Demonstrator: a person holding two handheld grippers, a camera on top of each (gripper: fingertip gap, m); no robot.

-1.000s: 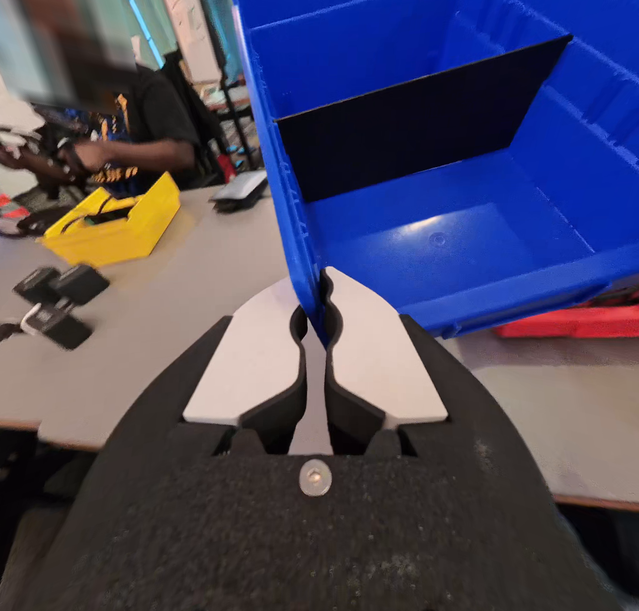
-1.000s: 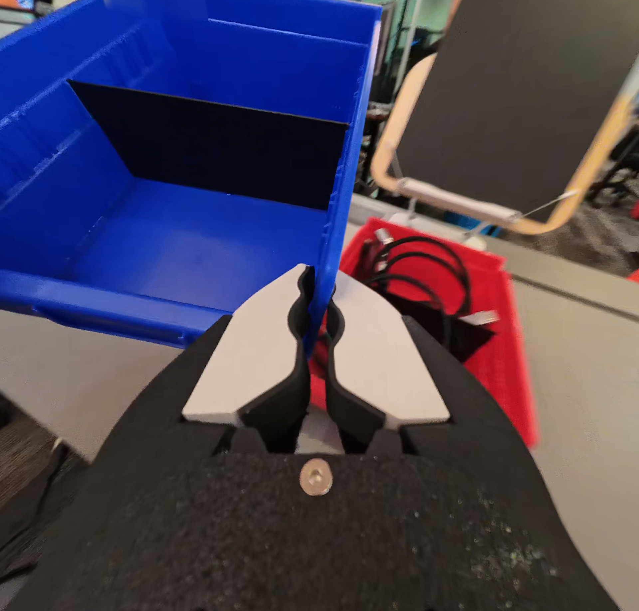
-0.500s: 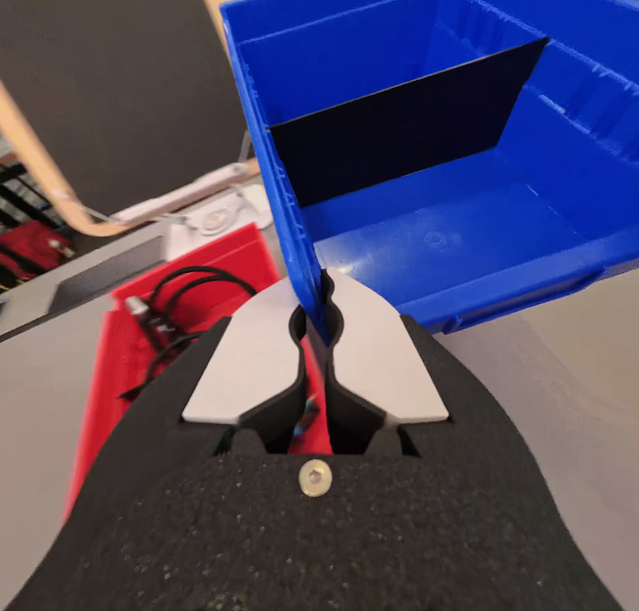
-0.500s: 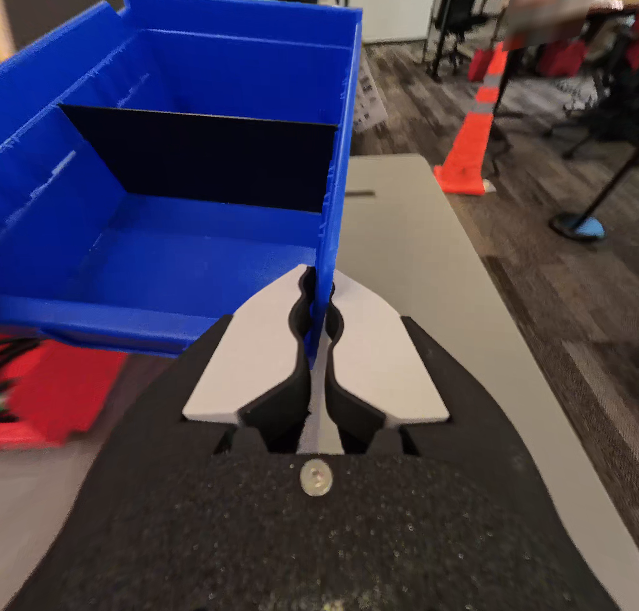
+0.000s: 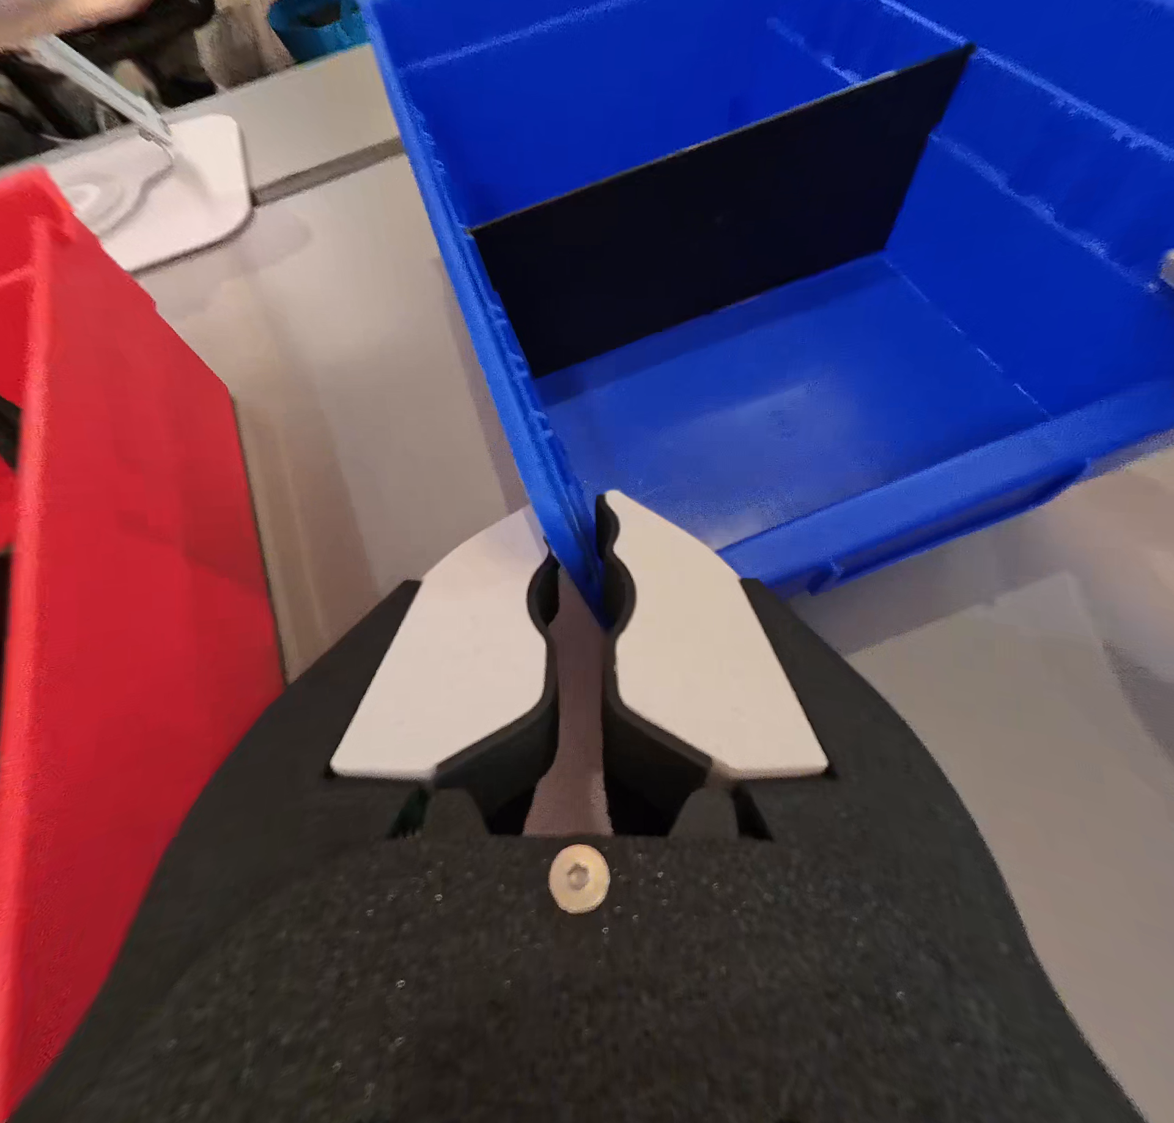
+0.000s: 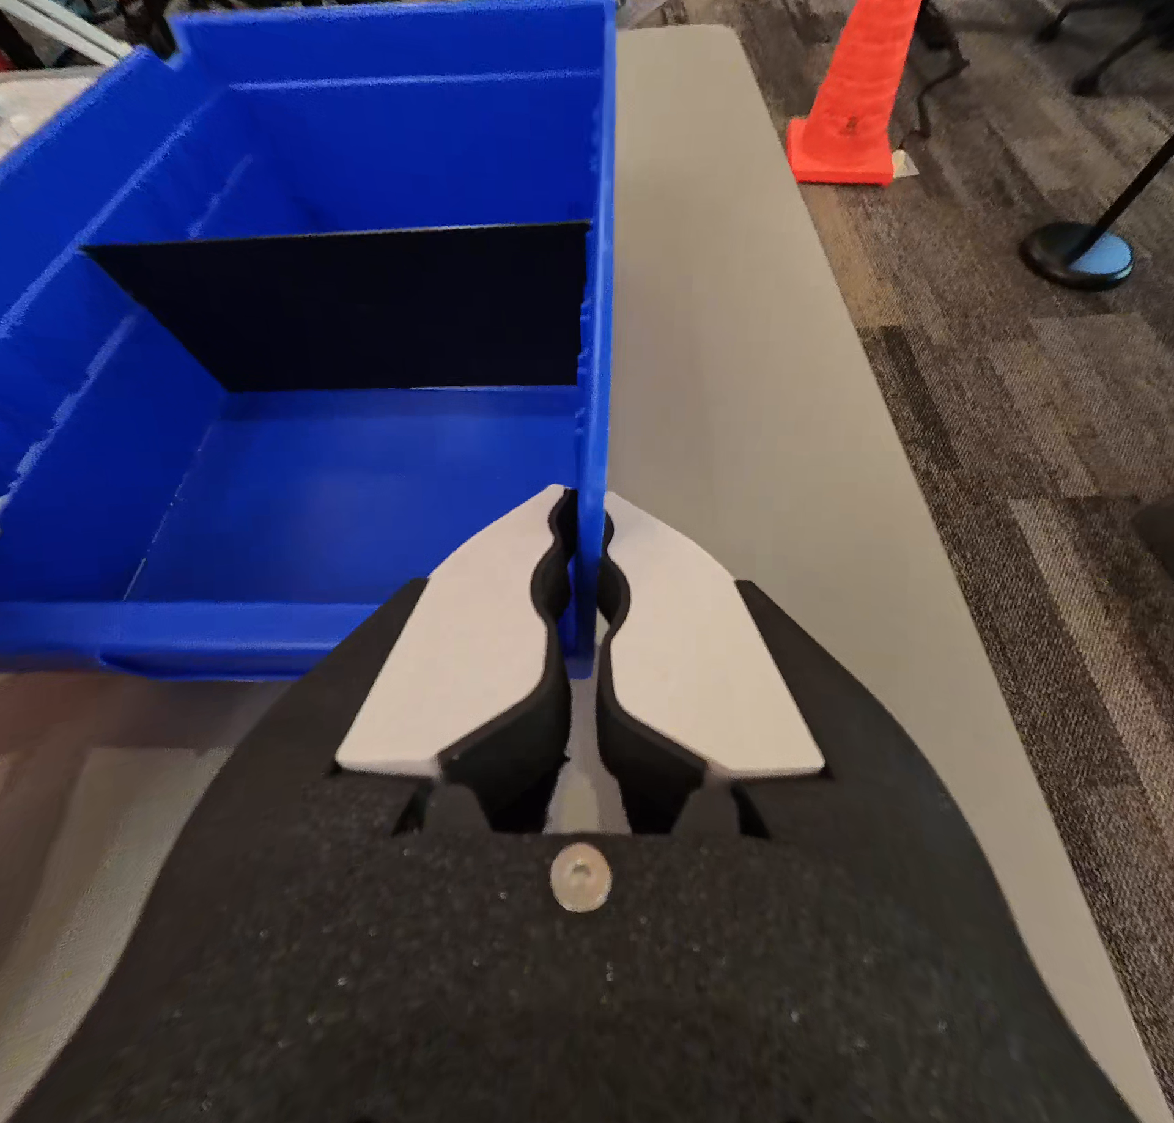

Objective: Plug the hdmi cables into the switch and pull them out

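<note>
You are working under soft, even indoor light from overhead, bright enough that colours stay saturated. It leaves a pale sheen on the floor of the blue bin and on the grey table, where your left view shows a faint shadow beside the bin. Both wide-angle views bend straight lines near the edges. Motion blur smears the red bin and the room behind in your left view; your right view is sharper, though the near table edge and the orange cone look soft
</note>
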